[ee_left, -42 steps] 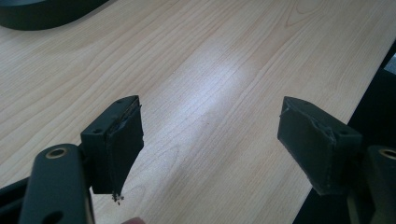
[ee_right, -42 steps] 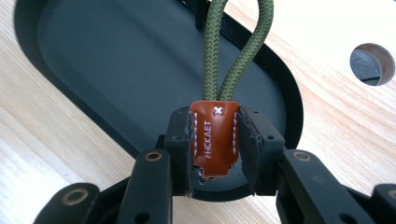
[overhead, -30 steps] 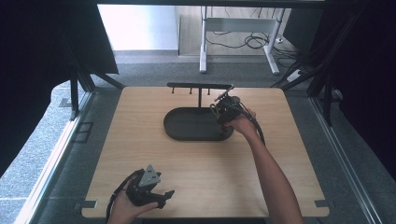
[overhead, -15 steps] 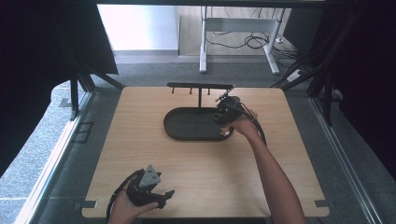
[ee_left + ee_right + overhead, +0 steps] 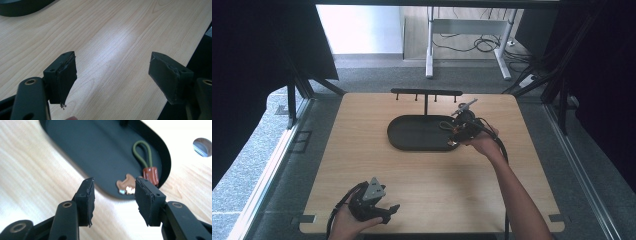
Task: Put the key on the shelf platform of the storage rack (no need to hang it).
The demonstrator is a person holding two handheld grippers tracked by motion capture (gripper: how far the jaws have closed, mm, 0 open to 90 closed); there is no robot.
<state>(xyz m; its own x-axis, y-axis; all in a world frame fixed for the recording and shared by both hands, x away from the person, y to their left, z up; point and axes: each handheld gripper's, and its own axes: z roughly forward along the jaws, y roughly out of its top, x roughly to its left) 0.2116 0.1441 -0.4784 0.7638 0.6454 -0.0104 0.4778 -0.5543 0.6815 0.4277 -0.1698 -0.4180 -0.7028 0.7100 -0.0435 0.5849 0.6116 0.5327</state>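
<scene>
1. High view: a black oval tray (image 5: 419,134) sits on a light wooden table (image 5: 432,185), and every place below is given from that tray. The right gripper (image 5: 460,131) hovers at the tray's right end. A second ago it was farther back, beside the black hook rack (image 5: 427,93) behind the tray; it has since drawn toward the person. Its jaws have just been opening. I judge that a small keyring has just been let go into the tray.

2. High view, again: the left gripper (image 5: 388,210) rests well apart from the tray, at the table's near edge, unmoved. Bare wood between it and the tray leaves wide room for moving.

3. Left gripper view: both jaws stand wide apart with nothing between them. The tray's rim (image 5: 22,6) shows at the top left. The table's edge (image 5: 186,60) runs just beside the right jaw, with a drop beyond.

4. Right gripper view: jaws released and parted, gripping nothing. The keyring (image 5: 143,167), an olive cord loop with a brown tag and a small metal piece, lies inside the tray against its end wall. A round hole (image 5: 203,146) in the table sits just beyond that end.
</scene>
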